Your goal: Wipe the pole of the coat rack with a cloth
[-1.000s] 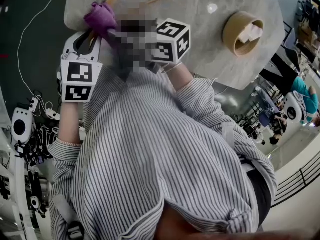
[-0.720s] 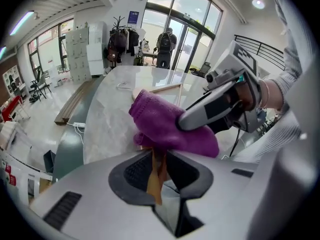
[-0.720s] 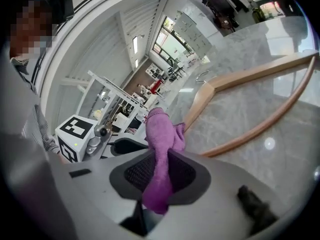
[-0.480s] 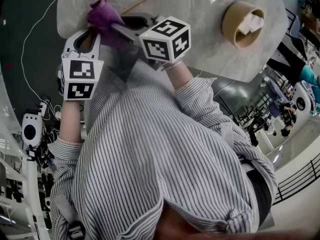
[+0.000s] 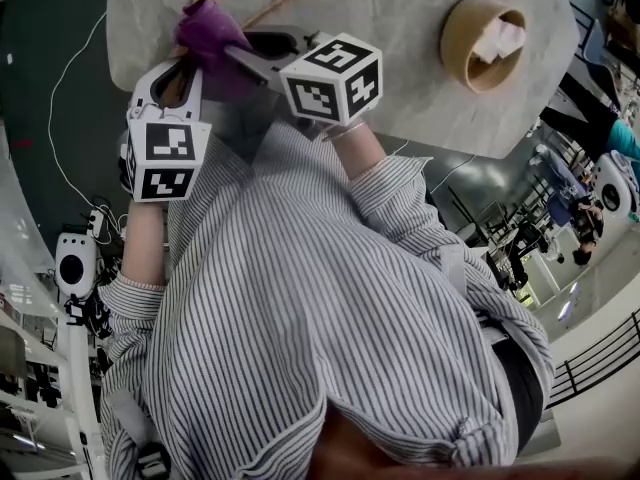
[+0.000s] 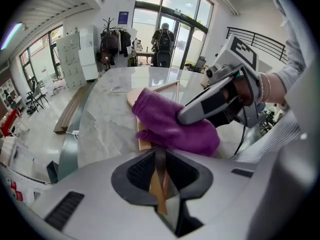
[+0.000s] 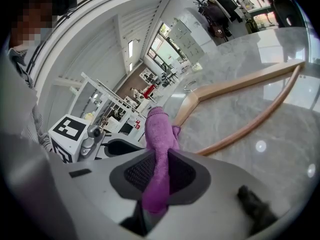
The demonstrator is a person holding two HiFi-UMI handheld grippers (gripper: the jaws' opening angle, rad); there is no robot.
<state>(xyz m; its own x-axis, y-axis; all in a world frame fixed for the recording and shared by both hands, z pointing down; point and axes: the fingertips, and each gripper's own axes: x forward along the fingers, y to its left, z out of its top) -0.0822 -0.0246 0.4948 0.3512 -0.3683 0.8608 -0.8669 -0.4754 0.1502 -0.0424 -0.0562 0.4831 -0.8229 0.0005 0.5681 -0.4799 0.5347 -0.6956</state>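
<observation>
The coat rack's wooden pole (image 6: 144, 136) lies on the marble table (image 5: 400, 8). My left gripper (image 6: 159, 156) is shut on the pole, which runs between its jaws. In the head view this left gripper (image 5: 178, 68) sits at the table's near left edge. A purple cloth (image 6: 170, 124) is wrapped over the pole just beyond those jaws. My right gripper (image 7: 160, 164) is shut on that purple cloth (image 7: 161, 134) and reaches in from the right in the head view (image 5: 230, 53). Beyond the cloth, the pole (image 7: 240, 81) and a curved wooden arm (image 7: 250, 124) stretch across the table.
A round wooden container (image 5: 485, 43) holding something white stands on the table at the far right. Cables and a white machine (image 5: 75, 268) are on the floor at the left. People stand in the background at the right (image 5: 610, 148). A small dark object (image 7: 255, 206) lies near the right gripper.
The right gripper and the cloth have shifted slightly along the pole, towards the far left. The left gripper keeps its hold in nearly the same place.
</observation>
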